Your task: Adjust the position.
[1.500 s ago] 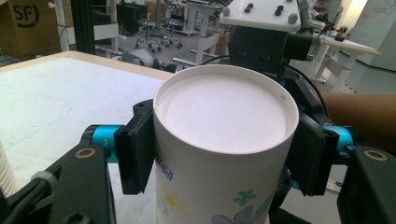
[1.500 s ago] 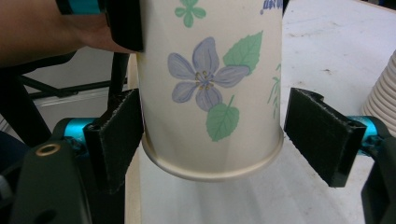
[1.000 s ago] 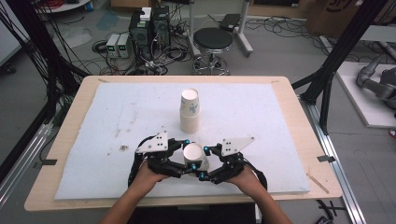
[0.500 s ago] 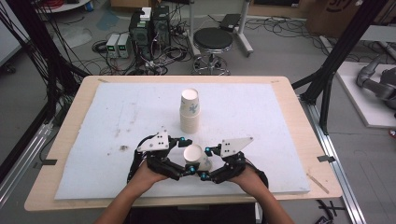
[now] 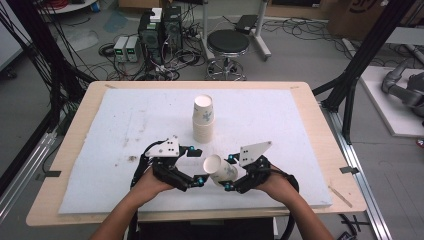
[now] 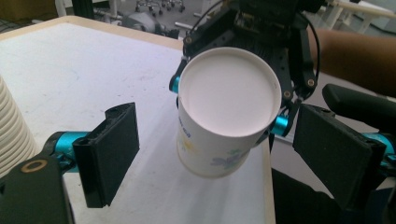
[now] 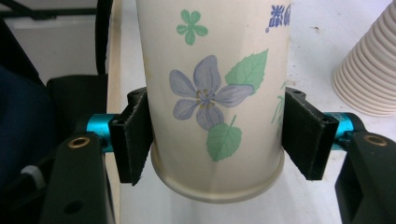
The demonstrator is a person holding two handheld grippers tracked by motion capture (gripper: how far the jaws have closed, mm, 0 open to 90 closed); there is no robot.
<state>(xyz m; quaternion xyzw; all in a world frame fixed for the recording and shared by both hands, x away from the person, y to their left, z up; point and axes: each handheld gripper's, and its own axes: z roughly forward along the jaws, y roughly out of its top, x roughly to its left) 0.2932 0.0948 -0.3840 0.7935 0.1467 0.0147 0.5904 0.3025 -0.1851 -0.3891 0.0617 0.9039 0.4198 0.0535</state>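
Pads (image 7: pixel 133 140) of the right tool (image 5: pixel 235 175) press both sides of a flower-printed paper cup (image 5: pixel 220 170), gripping it near its base and holding it tilted, mouth toward the left tool (image 5: pixel 192 167). The left tool's jaws have just been opening and stand wide, either side of the cup's rim without touching it, as the left gripper view shows. The cup hangs over the white mat (image 5: pixel 100 150) near the worktop's (image 5: pixel 310 107) front edge, about midway along it. A stack of paper cups (image 5: pixel 203 120) stands upright near the worktop's centre, well apart from both tools.
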